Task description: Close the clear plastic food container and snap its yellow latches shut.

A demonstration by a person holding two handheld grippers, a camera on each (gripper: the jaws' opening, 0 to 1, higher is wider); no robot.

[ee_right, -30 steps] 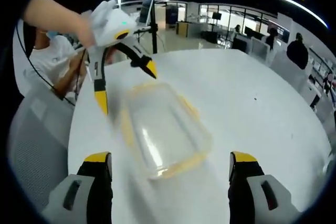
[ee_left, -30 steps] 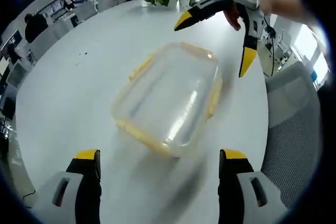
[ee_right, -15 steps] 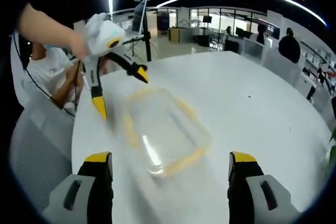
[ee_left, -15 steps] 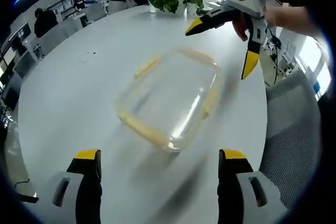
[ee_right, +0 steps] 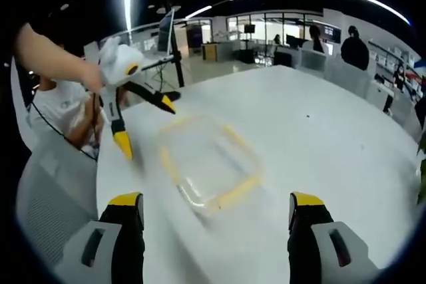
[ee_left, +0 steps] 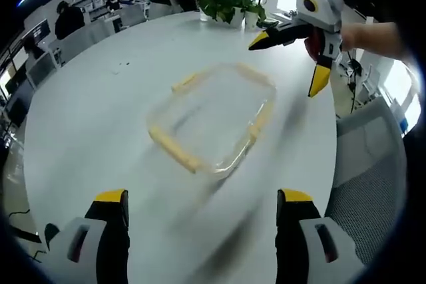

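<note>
Left gripper view: the container (ee_left: pixel 213 121), yellow latches (ee_left: pixel 174 152) on its rim, lies on the white table (ee_left: pixel 86 104) ahead of the left gripper (ee_left: pixel 203 231), jaws spread. The right gripper (ee_left: pixel 293 51) hovers beyond it, jaws apart; potted plants (ee_left: pixel 229 1) stand farther off.

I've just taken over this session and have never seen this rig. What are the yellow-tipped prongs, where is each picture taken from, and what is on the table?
A person holds one two-jaw gripper in each hand; a fisheye camera rides on each. In the left gripper view, the left gripper rises from the bottom, open and holding nothing, and the right gripper, also open, hangs beyond the clear plastic container with yellow latches. It rests on the white table, blurred, near potted plants. The right gripper view looks the other way.
</note>
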